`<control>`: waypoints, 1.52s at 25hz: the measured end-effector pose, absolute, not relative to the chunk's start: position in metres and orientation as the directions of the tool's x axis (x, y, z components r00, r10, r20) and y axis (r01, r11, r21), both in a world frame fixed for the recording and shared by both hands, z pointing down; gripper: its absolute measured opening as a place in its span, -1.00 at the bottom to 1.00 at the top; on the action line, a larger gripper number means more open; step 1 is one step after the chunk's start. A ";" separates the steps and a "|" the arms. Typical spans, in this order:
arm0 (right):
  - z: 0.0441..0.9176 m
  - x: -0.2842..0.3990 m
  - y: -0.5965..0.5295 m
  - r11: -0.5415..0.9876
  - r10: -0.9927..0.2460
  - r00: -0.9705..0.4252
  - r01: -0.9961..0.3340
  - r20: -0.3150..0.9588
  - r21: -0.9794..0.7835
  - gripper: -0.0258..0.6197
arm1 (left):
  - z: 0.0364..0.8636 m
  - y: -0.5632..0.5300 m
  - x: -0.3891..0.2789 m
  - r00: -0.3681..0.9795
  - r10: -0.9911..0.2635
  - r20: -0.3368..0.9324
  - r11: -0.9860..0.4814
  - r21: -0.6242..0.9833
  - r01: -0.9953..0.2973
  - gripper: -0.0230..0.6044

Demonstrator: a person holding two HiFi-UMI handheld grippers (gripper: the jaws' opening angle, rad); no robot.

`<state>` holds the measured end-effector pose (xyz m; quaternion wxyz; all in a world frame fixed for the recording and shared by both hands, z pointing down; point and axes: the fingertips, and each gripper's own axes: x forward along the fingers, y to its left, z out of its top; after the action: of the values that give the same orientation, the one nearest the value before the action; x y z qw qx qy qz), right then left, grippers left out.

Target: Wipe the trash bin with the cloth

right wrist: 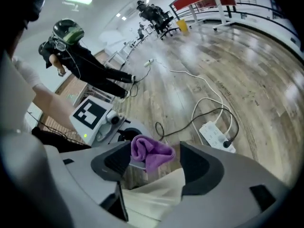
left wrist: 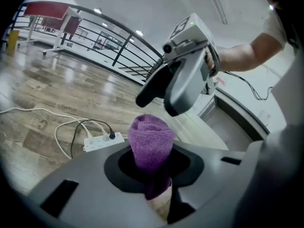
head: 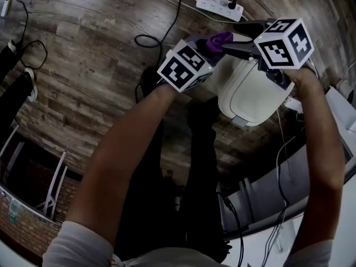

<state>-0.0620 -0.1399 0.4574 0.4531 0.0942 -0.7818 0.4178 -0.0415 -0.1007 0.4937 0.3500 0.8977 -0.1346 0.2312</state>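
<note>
A purple cloth (head: 220,40) is pinched in my left gripper (head: 213,44), which is shut on it; in the left gripper view the cloth (left wrist: 152,141) stands rolled between the jaws of the left gripper (left wrist: 153,175). My right gripper (head: 233,38) faces it from the right with its jaws wide apart. In the right gripper view the cloth (right wrist: 151,152) hangs inside the right gripper (right wrist: 156,163) without its pads pressing on it. The white trash bin (head: 250,90) stands on the floor just below both grippers, its pale top (right wrist: 152,194) showing under the cloth.
A white power strip (head: 219,5) with cables lies on the wooden floor beyond the bin. A white desk edge (head: 311,204) with hanging wires is at the right. A person in dark clothes (right wrist: 71,51) stands further off, and a black railing (left wrist: 118,42) runs behind.
</note>
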 end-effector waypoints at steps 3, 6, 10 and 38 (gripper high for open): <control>0.459 -0.072 -0.142 0.584 0.264 -0.598 -0.526 0.757 -0.619 0.04 | 0.486 -0.102 -0.039 0.856 -0.096 0.508 -0.751 0.527 -0.398 -0.65; 0.464 -0.083 -0.125 0.576 0.362 -0.577 -0.479 0.732 -0.662 0.05 | 0.486 -0.101 -0.034 0.850 -0.098 0.518 -0.763 0.509 -0.398 -0.65; 0.466 -0.077 -0.127 0.580 0.369 -0.561 -0.484 0.741 -0.655 0.05 | 0.490 -0.099 -0.037 0.851 -0.091 0.517 -0.741 0.536 -0.405 -0.65; 0.450 0.032 -0.135 0.580 0.113 -0.617 -0.595 0.779 -0.556 0.04 | 0.521 -0.123 0.047 0.923 0.152 0.354 -0.635 0.750 -0.183 -0.65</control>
<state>0.0324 -0.1354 0.4496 0.4099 0.1528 -0.7886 0.4321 0.0473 -0.1233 0.5214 0.4269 0.8827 -0.0089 0.1963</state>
